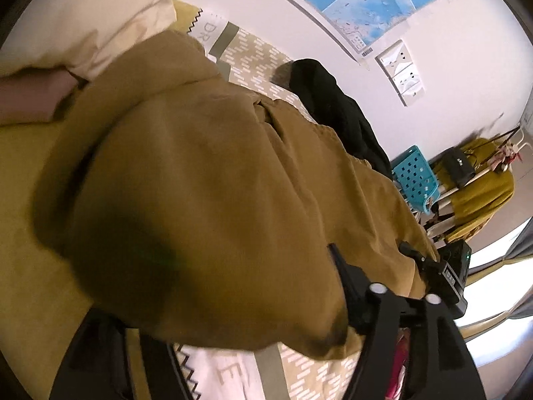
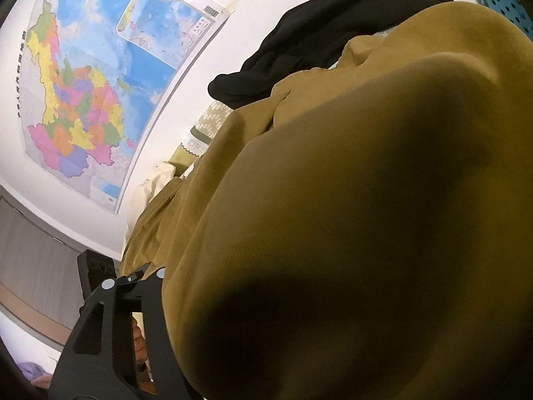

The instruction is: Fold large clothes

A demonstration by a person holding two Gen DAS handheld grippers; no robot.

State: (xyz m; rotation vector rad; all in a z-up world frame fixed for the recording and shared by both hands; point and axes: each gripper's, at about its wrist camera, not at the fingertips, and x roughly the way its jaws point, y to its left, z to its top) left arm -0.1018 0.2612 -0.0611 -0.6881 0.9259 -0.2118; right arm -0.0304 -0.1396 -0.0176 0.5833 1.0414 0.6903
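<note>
The mustard garment [image 1: 213,173] lies bunched on the bed, filling both views from centre to six o'clock and draped over both grippers; no flat panel or crisp fold shows, so I judge the folding barely begun, with spreading and folding left. Whether the left gripper [image 1: 240,326] or right gripper [image 2: 299,300] grips the cloth, I cannot tell. A black garment [image 1: 336,106] lies at one o'clock; a map [image 2: 93,76] hangs on the wall behind.

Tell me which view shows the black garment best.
The left wrist view: the black garment lies along the wall beyond the mustard garment, mostly visible. The right wrist view shows the mustard cloth covering its lower edge.
</note>
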